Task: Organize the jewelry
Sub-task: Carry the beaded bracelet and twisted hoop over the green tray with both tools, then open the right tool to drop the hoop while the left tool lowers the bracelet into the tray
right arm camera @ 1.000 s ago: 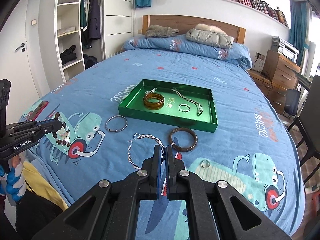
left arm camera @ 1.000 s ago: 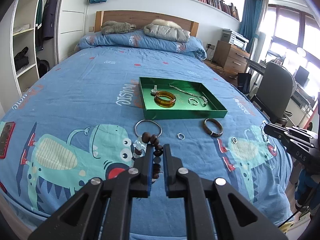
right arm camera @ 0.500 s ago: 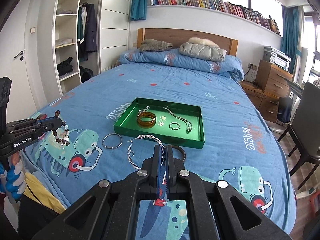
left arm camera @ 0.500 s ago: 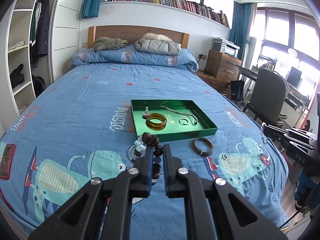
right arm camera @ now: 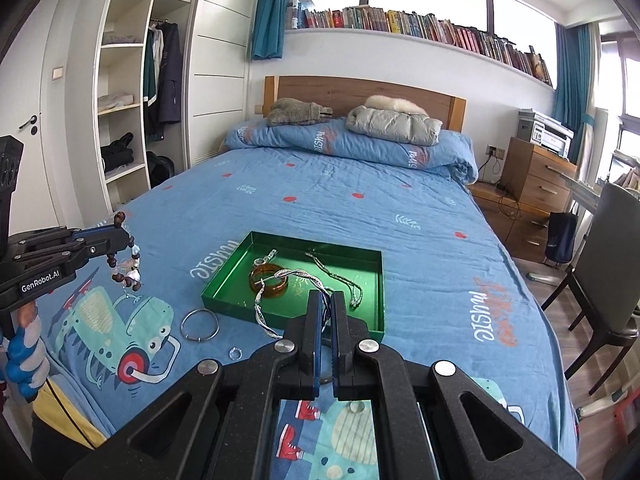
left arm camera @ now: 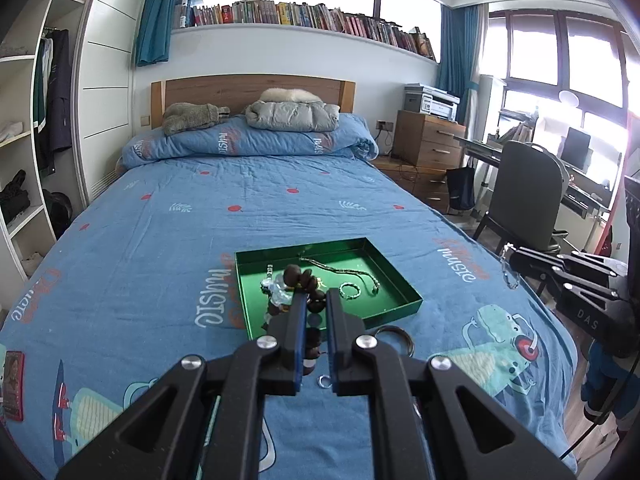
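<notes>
Tongs both grip: left tongs [left arm camera: 316, 300] dangle bead bracelet [right arm camera: 127, 258] downward, right tongs [right arm camera: 326, 300] hold twisted silver bangle [right arm camera: 276, 300] leftward.

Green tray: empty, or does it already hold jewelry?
Not empty. The green tray holds an amber bangle, a chain and a small ring; other pieces lie outside it on the bedspread.

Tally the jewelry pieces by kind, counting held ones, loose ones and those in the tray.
Rigid bangles: 4 (amber bangle, thin silver bangle, dark brown bangle, twisted silver bangle)
Brown wooden bead bracelet: 1
Silver chain necklace: 1
Small silver rings: 3
Small silver charm in green metal tray: 1
Total: 10
</notes>
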Demonstrator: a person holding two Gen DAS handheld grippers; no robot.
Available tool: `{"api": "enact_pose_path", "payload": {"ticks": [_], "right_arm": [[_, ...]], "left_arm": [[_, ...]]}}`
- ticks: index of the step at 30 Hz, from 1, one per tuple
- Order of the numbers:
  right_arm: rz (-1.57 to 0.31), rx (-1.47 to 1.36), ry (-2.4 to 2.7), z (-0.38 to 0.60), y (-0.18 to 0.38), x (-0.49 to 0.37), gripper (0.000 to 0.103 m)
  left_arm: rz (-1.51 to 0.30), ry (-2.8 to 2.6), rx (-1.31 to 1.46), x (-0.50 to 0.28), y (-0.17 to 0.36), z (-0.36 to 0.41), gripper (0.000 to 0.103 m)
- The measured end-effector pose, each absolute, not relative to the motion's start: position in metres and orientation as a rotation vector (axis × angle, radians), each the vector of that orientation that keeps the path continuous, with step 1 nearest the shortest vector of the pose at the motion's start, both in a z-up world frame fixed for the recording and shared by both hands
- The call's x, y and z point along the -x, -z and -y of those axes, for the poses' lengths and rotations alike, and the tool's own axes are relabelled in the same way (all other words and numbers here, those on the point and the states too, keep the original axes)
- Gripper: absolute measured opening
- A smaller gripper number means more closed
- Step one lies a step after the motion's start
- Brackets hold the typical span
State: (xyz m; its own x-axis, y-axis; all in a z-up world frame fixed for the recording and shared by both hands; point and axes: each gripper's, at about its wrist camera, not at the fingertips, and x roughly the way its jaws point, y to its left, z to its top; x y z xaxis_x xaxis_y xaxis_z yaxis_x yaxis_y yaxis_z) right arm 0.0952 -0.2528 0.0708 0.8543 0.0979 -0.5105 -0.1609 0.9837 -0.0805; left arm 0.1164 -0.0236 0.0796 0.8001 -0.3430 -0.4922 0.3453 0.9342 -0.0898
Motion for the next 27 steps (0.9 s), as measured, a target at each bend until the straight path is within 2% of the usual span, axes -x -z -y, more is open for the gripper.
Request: {"api": "enact_pose_path", "payload": {"ticks": [10,18,27], "right_arm": [[-0.549,0.091,-0.12,0.27,-0.054,-0.185,0.003],[-0.647,0.054,-0.121,0.291,0.009,-0.256,0.003],[-0.76,0.062,-0.144,0.294,0.072,-0.296,0.004]], "left_arm": [[-0.591,0.423,-0.04,-0.213,-0.05,0.085,0.008],[-0.686,0.461,-0.046,-0.287,0.008,0.137,0.008],[-0.791,0.476,-0.055,-0.319,0.07,0.158,0.008]]}}
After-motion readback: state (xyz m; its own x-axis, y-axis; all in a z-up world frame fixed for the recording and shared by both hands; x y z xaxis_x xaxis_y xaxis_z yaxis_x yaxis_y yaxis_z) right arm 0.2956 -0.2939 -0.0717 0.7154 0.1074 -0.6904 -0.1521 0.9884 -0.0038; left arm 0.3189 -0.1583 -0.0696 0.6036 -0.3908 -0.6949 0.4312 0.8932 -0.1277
